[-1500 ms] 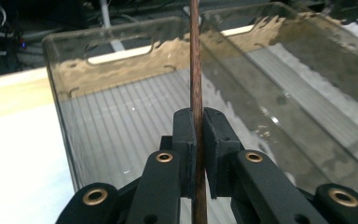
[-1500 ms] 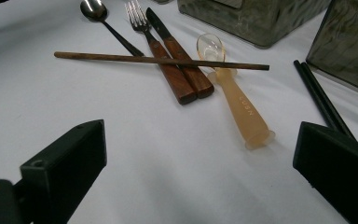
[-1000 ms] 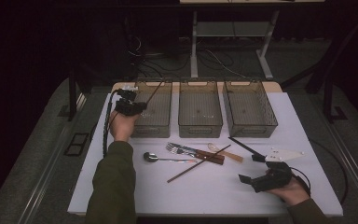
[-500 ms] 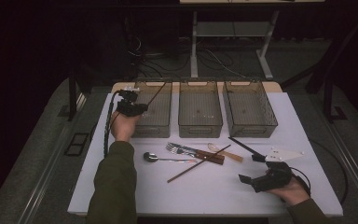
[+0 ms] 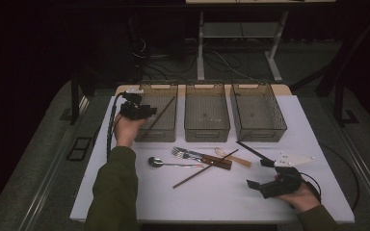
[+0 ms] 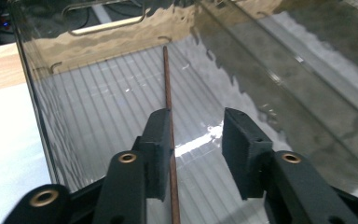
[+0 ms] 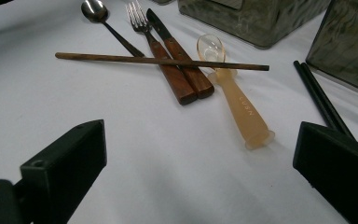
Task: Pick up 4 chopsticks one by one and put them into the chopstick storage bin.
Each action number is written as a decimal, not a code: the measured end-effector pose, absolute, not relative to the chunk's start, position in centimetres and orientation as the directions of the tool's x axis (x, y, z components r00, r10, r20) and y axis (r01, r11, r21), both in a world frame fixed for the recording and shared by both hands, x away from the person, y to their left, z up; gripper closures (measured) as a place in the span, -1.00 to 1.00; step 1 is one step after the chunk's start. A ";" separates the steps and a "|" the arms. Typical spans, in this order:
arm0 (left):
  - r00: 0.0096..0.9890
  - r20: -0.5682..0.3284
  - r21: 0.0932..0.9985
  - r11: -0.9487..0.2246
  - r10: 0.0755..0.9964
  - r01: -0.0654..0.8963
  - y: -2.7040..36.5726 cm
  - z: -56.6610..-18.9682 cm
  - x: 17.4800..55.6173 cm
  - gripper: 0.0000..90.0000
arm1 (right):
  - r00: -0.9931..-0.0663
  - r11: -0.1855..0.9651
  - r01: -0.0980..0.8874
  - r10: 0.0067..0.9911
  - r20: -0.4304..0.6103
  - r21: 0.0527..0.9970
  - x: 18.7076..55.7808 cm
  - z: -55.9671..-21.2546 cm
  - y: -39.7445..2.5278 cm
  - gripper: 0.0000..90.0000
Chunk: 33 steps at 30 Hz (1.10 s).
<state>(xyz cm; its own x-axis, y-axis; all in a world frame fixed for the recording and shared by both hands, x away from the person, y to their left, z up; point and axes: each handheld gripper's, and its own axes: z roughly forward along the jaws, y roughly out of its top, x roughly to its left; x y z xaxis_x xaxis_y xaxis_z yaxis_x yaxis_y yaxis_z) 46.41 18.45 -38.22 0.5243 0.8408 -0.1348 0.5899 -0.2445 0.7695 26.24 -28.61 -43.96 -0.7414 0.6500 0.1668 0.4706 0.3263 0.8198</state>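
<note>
1. Left gripper [image 6: 196, 140] with jaws apart, held over the left bin [image 5: 150, 132] at the desk's far left corner; brown chopstick [image 6: 168, 93] lying along the inner face of the left jaw, seemingly touching it, well clear of the other jaw, running on across the ribbed bin floor toward the far wall.
2. Seen from the high view, same chopstick [image 5: 158, 114] leaning slantwise in that bin, upper end at the far rim.
3. Left hand [image 5: 126, 129] stretched forward from a green sleeve, gripper [image 5: 147, 110] pointing right across the bin's near-left part.
4. Right gripper [image 5: 250, 184] spread wide, resting low near the desk's near right corner, aimed left at the cutlery.
5. Second brown chopstick [image 7: 161, 60] lying mid-desk across a fork [image 7: 156, 51], knife [image 7: 179, 53] and amber spoon [image 7: 233, 95], apart from both jaws.
</note>
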 end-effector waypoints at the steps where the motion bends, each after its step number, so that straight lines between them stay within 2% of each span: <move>1: 0.535 -0.142 0.775 -0.243 0.833 0.584 18.5 -38.1 46.3 0.30 | -0.742 0.327 0.470 0.650 0.166 0.820 26.2 -44.0 -28.6 -0.95; 5: 0.573 -0.179 0.787 -0.233 0.800 0.571 18.8 -37.7 45.9 0.17 | -0.742 0.327 0.469 0.650 0.165 0.820 26.2 -44.0 -28.6 -0.95; 13: 0.650 -0.156 0.805 -0.285 0.744 0.520 18.8 -36.7 44.5 0.02 | -0.741 0.327 0.469 0.652 0.164 0.820 26.2 -44.0 -28.6 -0.95; 33: 0.805 -0.109 0.829 -0.394 0.583 0.398 14.0 -35.9 38.8 -0.38 | -0.740 0.293 0.471 0.644 0.192 0.832 26.8 -44.3 -29.3 -0.95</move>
<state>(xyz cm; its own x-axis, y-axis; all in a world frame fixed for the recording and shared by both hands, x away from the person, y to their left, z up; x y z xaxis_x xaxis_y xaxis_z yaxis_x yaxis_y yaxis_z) 38.75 14.04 -35.90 0.8051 0.5830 -0.1093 0.3976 -0.3936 0.8289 26.81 -29.30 -44.35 -0.7403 0.6444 0.1915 0.4706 0.2932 0.8322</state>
